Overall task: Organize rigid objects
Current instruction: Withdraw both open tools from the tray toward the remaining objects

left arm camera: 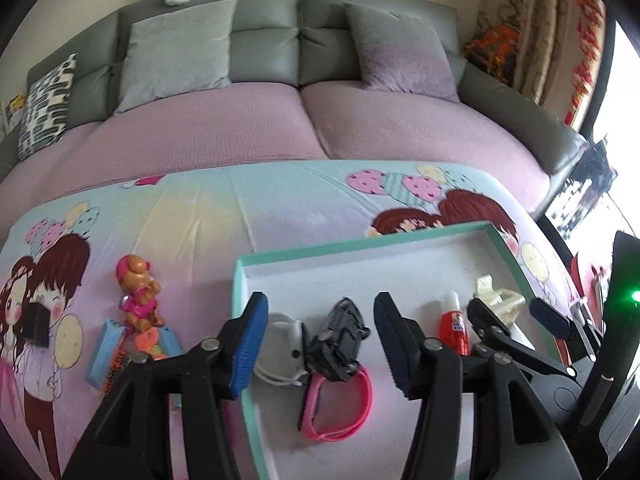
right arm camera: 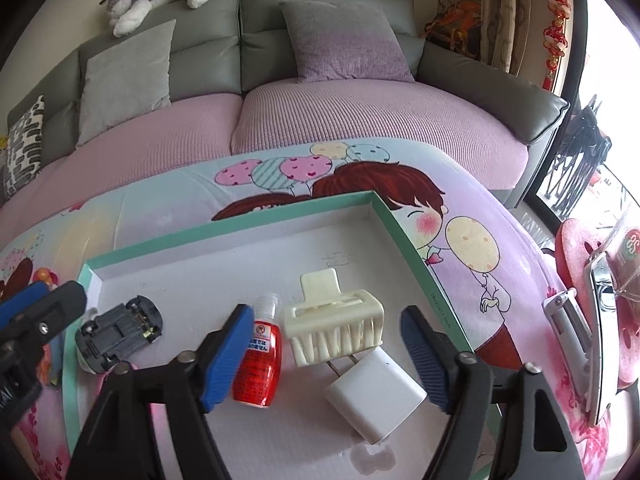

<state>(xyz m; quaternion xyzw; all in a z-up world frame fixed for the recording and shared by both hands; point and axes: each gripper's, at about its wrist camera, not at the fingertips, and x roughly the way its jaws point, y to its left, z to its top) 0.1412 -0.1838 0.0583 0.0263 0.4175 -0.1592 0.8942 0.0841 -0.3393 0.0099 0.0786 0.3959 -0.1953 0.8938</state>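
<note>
A shallow tray point(right arm camera: 404, 236) with a mint-green rim and white floor lay on a cartoon-printed cloth point(left arm camera: 200, 208), and both grippers hung over its near part.

The left gripper point(left arm camera: 320, 344) had its jaws apart, pressing on nothing. Between its blue pads point(left arm camera: 246, 344) lay a black toy car point(left arm camera: 340, 340), tipped over with its underside showing. The car rested against a small white gadget point(left arm camera: 282, 344) just inside the left pad, and a pink band point(left arm camera: 340, 408) lay directly below the car, nearer the gripper's base. Outside the tray, to the left of that gripper, stood an orange and pink toy figure point(left arm camera: 140, 296) on a light-blue box point(left arm camera: 102, 354).

The right gripper point(right arm camera: 332, 356) stood wide, also gripping nothing. Between its pads lay three things: a small red bottle point(right arm camera: 258, 364) with a clear cap, touching or nearly touching the left pad; a cream hair claw point(right arm camera: 336, 328) just right of the bottle, teeth toward the gripper; and a white plug adapter point(right arm camera: 374, 398) below the claw, closer to the right pad, its prongs pointing at the claw. A silver nail clipper point(right arm camera: 576, 332) lay off to the right, outside the tray.
</note>
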